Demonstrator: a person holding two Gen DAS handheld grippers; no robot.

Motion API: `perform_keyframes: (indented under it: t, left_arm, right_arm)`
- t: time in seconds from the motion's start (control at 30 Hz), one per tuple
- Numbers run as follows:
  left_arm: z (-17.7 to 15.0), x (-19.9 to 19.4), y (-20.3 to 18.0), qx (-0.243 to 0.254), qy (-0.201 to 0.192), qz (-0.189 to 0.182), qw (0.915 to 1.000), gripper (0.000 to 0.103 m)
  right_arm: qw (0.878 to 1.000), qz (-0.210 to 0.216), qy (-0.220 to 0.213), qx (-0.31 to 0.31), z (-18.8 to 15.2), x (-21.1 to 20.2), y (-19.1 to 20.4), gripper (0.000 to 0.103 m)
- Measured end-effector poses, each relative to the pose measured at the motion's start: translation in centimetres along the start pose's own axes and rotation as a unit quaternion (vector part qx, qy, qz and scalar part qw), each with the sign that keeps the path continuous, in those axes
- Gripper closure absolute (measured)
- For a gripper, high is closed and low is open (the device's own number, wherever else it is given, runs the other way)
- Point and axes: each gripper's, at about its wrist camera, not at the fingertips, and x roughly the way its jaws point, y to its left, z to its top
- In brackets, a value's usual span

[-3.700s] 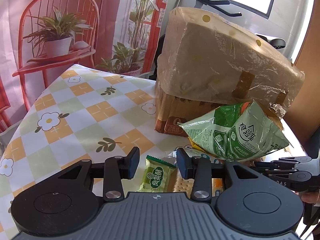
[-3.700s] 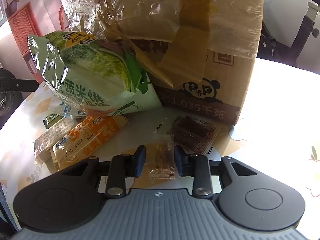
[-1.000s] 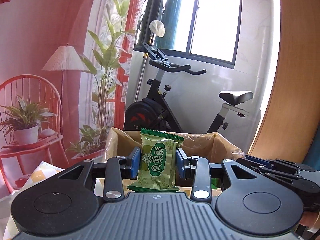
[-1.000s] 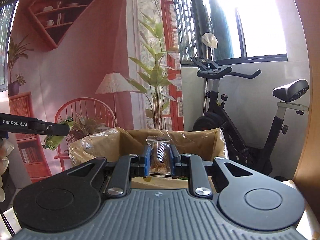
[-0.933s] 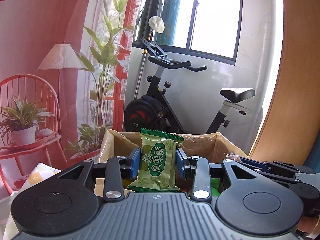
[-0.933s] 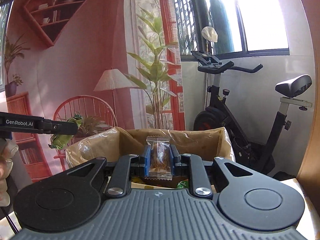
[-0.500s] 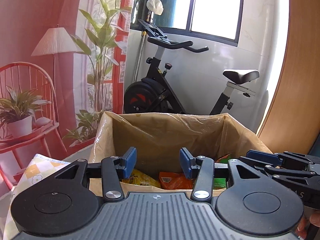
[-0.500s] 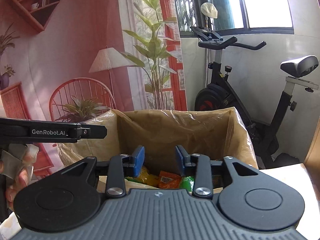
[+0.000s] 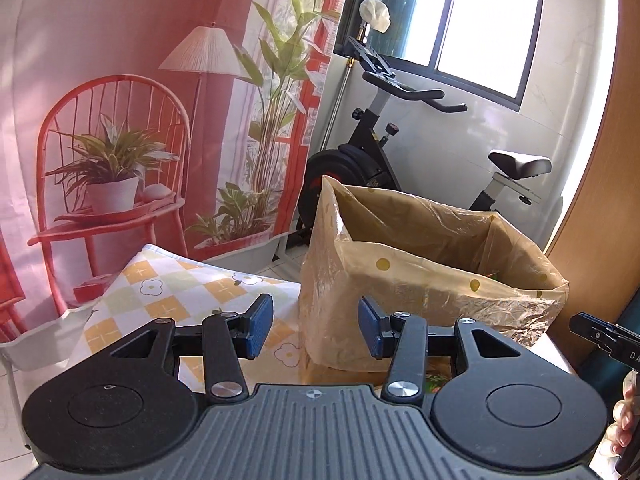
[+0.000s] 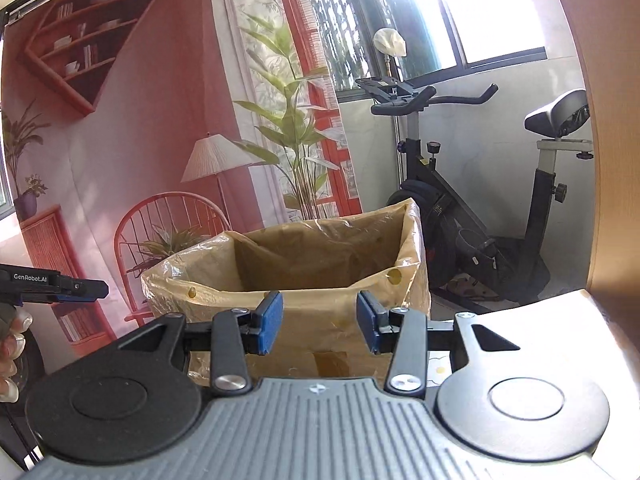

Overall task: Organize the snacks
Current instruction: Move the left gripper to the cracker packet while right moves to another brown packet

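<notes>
A cardboard box lined with a tan dotted plastic bag (image 9: 432,272) stands on the table, open at the top; only a sliver of what lies inside shows. My left gripper (image 9: 316,326) is open and empty, drawn back to the box's near left side. In the right wrist view the same lined box (image 10: 320,264) sits straight ahead. My right gripper (image 10: 318,322) hangs in front of its near wall, jaws opening, nothing between them. The left gripper's finger (image 10: 60,282) pokes in from the left there.
The table carries a checked floral cloth (image 9: 168,300). An exercise bike (image 9: 384,152) stands behind the box by the window. A red backdrop with a printed chair and plants hangs at the left. A wooden panel (image 9: 600,184) rises at the right. A hand (image 10: 10,356) shows at the left edge.
Both grippers let go of their snack packets over the box and stand empty. Both have pulled back and sunk, so the box's inside is now mostly hidden.
</notes>
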Motion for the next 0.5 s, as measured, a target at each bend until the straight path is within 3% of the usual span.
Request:
perform_keyframes:
  t: [0.23, 0.5]
  left_arm:
    - [-4.6, 0.1, 2.1, -0.026, 0.037, 0.023, 0.9987, 0.054]
    - [-7.9, 1.7, 0.8, -0.022, 0.054, 0.042, 0.9974, 0.057]
  right_arm:
    - [0.998, -0.03, 0.05, 0.025, -4.0, 0.7, -1.2, 0.059]
    - [0.986, -0.039, 0.162, 0.033, -9.1, 5.9, -2.6, 0.059]
